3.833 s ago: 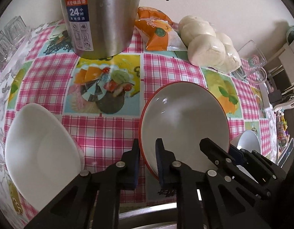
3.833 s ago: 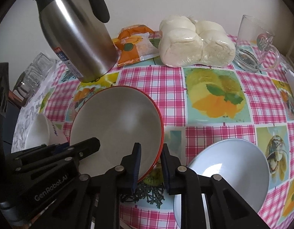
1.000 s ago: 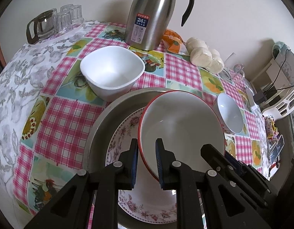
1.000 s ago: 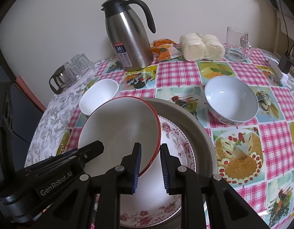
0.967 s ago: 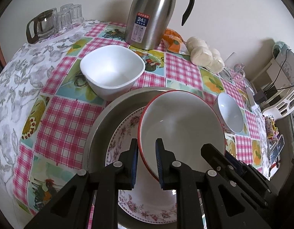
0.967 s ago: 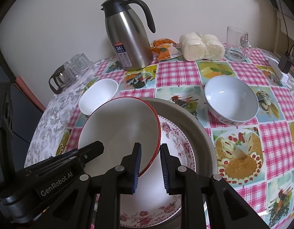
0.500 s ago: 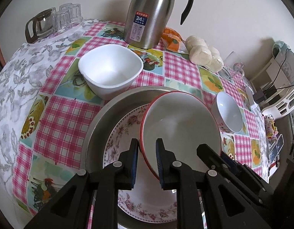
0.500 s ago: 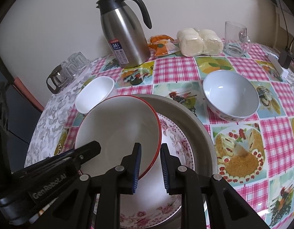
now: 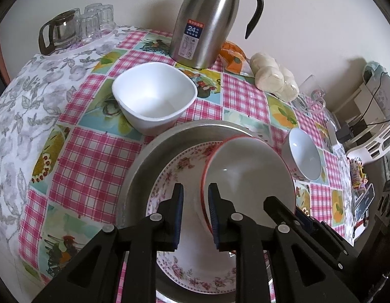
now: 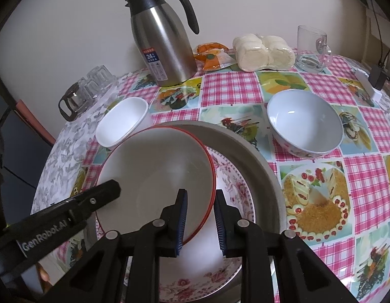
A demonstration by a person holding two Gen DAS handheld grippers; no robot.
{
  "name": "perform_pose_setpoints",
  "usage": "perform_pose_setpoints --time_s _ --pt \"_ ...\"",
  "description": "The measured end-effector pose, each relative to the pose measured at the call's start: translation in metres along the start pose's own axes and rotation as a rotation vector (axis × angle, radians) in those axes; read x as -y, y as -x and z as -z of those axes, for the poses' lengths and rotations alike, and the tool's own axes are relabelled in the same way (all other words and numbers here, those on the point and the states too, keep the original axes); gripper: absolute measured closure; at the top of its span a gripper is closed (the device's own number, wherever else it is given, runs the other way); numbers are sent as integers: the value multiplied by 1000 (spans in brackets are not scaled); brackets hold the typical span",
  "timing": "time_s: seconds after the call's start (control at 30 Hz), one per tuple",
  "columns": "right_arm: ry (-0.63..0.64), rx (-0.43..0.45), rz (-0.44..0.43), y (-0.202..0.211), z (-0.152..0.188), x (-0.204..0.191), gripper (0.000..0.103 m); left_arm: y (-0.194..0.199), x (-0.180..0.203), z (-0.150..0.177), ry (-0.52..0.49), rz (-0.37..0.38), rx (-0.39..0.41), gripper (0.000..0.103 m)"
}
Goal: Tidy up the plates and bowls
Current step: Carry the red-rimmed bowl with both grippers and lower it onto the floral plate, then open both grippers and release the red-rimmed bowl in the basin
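A red-rimmed white bowl (image 9: pixel 248 174) (image 10: pixel 157 174) sits tilted inside a floral plate (image 9: pixel 179 169) (image 10: pixel 232 186), which lies in a grey metal pan (image 9: pixel 141 166) (image 10: pixel 258 166). My left gripper (image 9: pixel 195 202) straddles the bowl's left rim with its jaws parted. My right gripper (image 10: pixel 200 207) straddles the bowl's right rim, jaws also parted. A square white bowl (image 9: pixel 154 101) (image 10: pixel 121 123) stands beyond the pan on the left. A round pale-blue bowl (image 9: pixel 303 154) (image 10: pixel 304 126) stands on the right.
A steel thermos jug (image 9: pixel 207 20) (image 10: pixel 164 40) stands at the back, with a snack packet (image 10: pixel 212 55) and wrapped buns (image 10: pixel 263 53) beside it. A glass mug (image 10: pixel 311 48) is far right. A glass pot and tumblers (image 9: pixel 73 30) are far left.
Both grippers carried the red-rimmed bowl from the tablecloth to the floral plate in the pan. Their jaws have now widened off its rim and the bowl has settled lower.
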State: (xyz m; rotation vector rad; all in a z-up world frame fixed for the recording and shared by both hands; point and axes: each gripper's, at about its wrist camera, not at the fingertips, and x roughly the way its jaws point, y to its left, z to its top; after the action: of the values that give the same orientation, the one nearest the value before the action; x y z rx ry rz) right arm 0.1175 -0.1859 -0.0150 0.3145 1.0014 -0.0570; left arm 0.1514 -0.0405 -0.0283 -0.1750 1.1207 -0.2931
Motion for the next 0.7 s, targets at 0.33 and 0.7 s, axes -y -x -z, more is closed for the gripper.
perform_pose_setpoints --time_s 0.33,0.7 --pt "-4 12 4 5 -3 4 79 5 -2 -2 8 5 9 83" --pt "5 41 23 14 -6 2 67 17 -7 -7 27 4 38 63"
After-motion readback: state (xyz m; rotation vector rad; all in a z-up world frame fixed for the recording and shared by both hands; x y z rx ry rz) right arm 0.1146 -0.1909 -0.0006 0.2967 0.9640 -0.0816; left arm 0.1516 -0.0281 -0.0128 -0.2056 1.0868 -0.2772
